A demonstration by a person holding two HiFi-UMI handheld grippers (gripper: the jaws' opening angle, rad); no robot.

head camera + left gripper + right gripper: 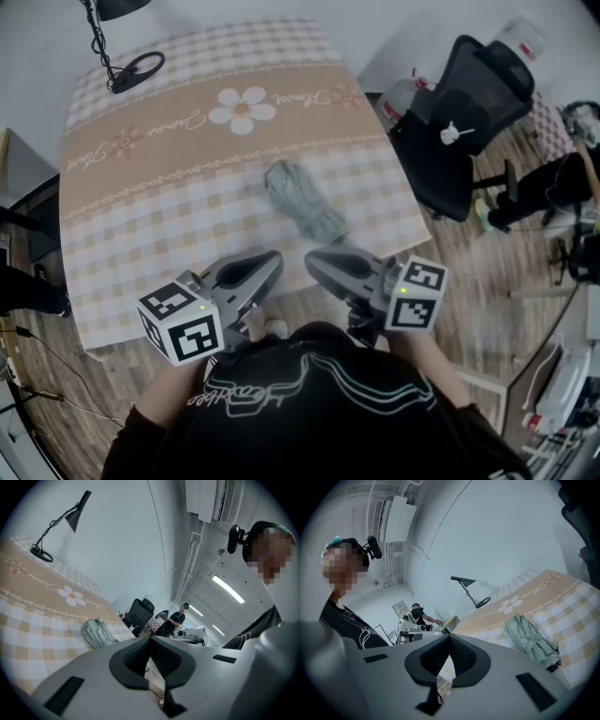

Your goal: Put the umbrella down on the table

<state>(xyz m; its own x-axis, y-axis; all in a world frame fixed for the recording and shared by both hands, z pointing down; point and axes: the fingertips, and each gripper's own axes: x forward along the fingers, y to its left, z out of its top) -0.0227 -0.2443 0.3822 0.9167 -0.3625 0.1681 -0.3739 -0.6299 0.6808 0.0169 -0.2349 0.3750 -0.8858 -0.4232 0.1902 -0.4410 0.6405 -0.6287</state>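
A folded grey-green umbrella lies on the checked tablecloth of the table, right of centre and a little back from the near edge. Nothing holds it. My left gripper and right gripper hover side by side at the near edge, tips close together, just short of the umbrella. In the left gripper view the umbrella lies to the left beyond the left gripper, which is shut and empty. The right gripper view has the umbrella to the right of the right gripper, likewise shut on nothing.
A black desk lamp stands at the table's far left corner. To the right of the table is a black office chair. Another person stands at a desk in the background. Cables lie on the wooden floor at the left.
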